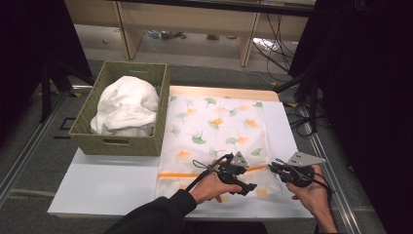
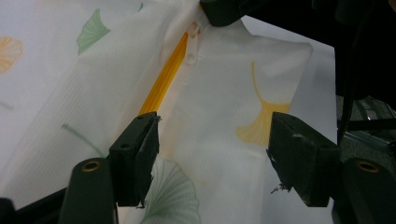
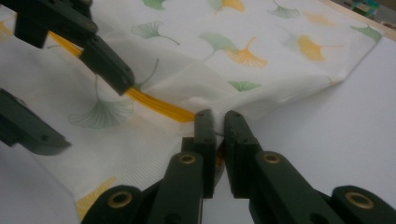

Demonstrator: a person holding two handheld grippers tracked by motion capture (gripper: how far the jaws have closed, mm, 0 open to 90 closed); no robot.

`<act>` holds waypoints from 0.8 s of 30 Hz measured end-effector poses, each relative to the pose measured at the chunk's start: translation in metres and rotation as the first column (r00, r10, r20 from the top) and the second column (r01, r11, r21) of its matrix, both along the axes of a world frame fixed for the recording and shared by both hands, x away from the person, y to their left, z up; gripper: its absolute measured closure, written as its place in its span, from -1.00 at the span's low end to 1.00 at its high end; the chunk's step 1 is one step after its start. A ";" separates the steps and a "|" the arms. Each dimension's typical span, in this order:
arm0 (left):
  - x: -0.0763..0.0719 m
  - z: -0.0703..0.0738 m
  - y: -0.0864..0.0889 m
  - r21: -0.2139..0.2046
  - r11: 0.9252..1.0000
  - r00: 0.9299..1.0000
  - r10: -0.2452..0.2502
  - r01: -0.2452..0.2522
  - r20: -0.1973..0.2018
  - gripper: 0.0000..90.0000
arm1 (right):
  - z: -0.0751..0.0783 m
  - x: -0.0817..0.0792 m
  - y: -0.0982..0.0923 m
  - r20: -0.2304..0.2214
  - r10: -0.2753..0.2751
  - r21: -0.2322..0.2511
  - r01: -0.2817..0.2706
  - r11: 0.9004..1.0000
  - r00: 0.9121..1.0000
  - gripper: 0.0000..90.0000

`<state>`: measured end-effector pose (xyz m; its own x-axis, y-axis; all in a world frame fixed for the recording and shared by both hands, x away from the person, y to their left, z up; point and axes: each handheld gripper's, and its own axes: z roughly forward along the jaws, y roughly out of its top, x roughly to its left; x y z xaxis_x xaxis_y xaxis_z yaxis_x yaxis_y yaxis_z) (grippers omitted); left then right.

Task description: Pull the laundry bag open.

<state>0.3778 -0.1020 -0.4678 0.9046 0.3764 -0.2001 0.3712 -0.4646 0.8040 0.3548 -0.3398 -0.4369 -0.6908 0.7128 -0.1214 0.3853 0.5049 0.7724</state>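
The ginkgo-print cover (image 1: 214,131) lies flat on the white board (image 1: 102,185), its orange zipper (image 2: 164,79) running across the near end; bare board lies open at 7 o'clock, while a wicker basket (image 1: 122,144) touches its 9 o'clock edge. The right gripper (image 3: 217,123) is clamped on the fabric at the zipper's end. The left gripper (image 2: 212,156) stands apart, straddling the zipper without pinching it.

The left tongs (image 2: 212,161) stand with black jaws apart over a white fabric cover printed with green and orange ginkgo leaves (image 2: 224,112), its cloth lying between them unpinched. An orange zipper strip (image 2: 166,77) runs up from the left jaw to the white zipper pull (image 2: 192,32), beneath the other tongs' dark tip (image 2: 224,11). White worktop (image 2: 322,79) shows at right.
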 end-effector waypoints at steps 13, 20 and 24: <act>0.010 -0.003 -0.005 0.009 1.000 1.000 -0.014 0.014 0.010 0.14 | 0.006 -0.005 0.019 0.026 0.089 -0.005 -0.089 0.996 0.996 0.90; 0.012 -0.003 -0.002 0.010 1.000 1.000 -0.001 0.001 -0.017 0.33 | 0.006 -0.005 0.028 0.019 0.129 0.003 -0.129 0.992 0.991 0.90; 0.012 -0.003 0.001 0.008 1.000 0.999 -0.010 0.011 -0.034 0.43 | 0.004 -0.006 0.031 0.020 0.118 -0.024 -0.117 0.993 0.993 0.90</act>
<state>0.3902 -0.1010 -0.4704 0.9012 0.3688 -0.2278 0.3934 -0.4753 0.7869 0.3488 -0.3085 -0.4325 -0.7666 0.6237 -0.1527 0.3057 0.5636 0.7674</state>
